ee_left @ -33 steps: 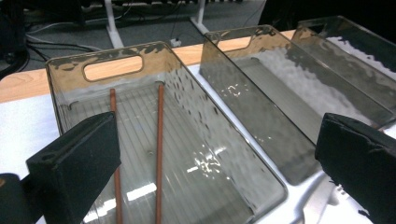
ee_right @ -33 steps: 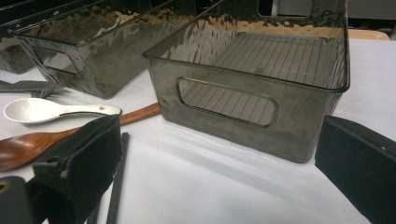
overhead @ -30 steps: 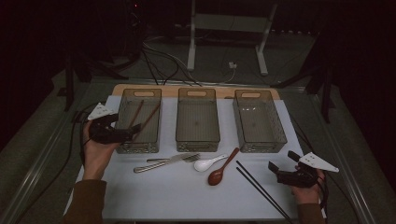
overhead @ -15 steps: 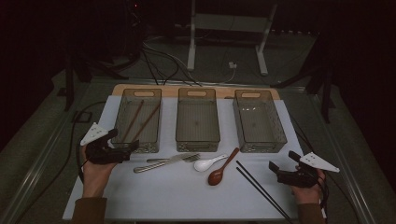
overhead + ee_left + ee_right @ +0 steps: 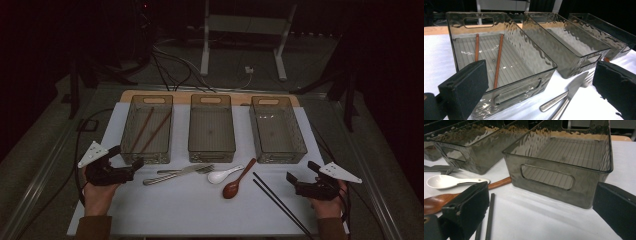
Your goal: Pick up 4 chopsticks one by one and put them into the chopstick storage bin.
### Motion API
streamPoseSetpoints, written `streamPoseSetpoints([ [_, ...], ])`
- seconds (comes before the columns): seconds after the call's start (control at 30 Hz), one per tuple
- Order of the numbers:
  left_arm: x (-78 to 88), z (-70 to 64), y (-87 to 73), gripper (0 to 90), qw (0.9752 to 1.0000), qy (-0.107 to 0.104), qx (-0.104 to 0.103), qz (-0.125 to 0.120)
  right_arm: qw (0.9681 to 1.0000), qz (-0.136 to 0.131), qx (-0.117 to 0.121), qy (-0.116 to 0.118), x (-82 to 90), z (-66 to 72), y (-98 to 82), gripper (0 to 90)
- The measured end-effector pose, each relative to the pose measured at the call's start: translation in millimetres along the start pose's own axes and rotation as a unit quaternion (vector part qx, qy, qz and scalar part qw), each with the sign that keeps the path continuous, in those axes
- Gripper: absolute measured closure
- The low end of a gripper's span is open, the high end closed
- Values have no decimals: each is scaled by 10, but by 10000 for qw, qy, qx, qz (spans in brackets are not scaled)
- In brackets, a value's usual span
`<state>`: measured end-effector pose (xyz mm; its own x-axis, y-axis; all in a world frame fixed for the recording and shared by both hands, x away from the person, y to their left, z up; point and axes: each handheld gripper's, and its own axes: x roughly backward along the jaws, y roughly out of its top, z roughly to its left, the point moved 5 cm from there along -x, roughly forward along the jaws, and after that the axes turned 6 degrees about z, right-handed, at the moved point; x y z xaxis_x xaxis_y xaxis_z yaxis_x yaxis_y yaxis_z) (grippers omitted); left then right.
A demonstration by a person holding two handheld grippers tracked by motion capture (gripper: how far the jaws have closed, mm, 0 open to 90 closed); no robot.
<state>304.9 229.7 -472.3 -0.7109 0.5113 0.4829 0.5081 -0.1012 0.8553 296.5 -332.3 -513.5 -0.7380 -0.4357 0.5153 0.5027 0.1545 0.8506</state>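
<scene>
Brown chopsticks [image 5: 149,128] already in left bin [image 5: 131,125]; my left claw [image 5: 136,165] spread, empty; right claw [image 5: 291,178] spread beside black chopsticks [image 5: 280,204]; fork [image 5: 186,170], knife [image 5: 170,176], both spoons [image 5: 235,179] still loose on bench [image 5: 175,210].

The left gripper [image 5: 541,100] has its two black jaws rising from the lower corners of the frame, standing wide apart with nothing between them. Behind the left jaw, filling the left and middle of the frame, sits a smoky clear bin [image 5: 529,72] with a ribbed floor and a handle slot in its near wall. Two brown chopsticks [image 5: 498,60] lie inside it, running lengthwise, apart from each other. To its right stands a second bin [image 5: 574,50], and a third bin [image 5: 614,35] sits at the upper right. On the white table cover [image 5: 436,57], at lower centre, lie a metal knife [image 5: 564,96] and a fork [image 5: 590,78], side by side just before the second bin.
</scene>
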Motion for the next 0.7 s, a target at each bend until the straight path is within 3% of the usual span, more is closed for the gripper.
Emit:
streamPoseSetpoints([
  [0.2, -14, -6, -18, 13, 9999, 50, -67, 95, 10000, 45, 53, 49, 60, 43, 90, 11],
  [0.33, 2, -12, -22, 13, 9999, 74, -71, 90, 9993, 276, 229, 120, 67, 112, 147, 12],
  [0.5, 8, 5, -55, 13, 9999, 90, -31, 126, 9949, 794, 600, 147, 43, 212, 113, 11],
  [0.7, 22, 12, -67, 13, 9999, 94, 4, 130, 9884, 1327, 716, 192, 26, 303, 15, 12],
])
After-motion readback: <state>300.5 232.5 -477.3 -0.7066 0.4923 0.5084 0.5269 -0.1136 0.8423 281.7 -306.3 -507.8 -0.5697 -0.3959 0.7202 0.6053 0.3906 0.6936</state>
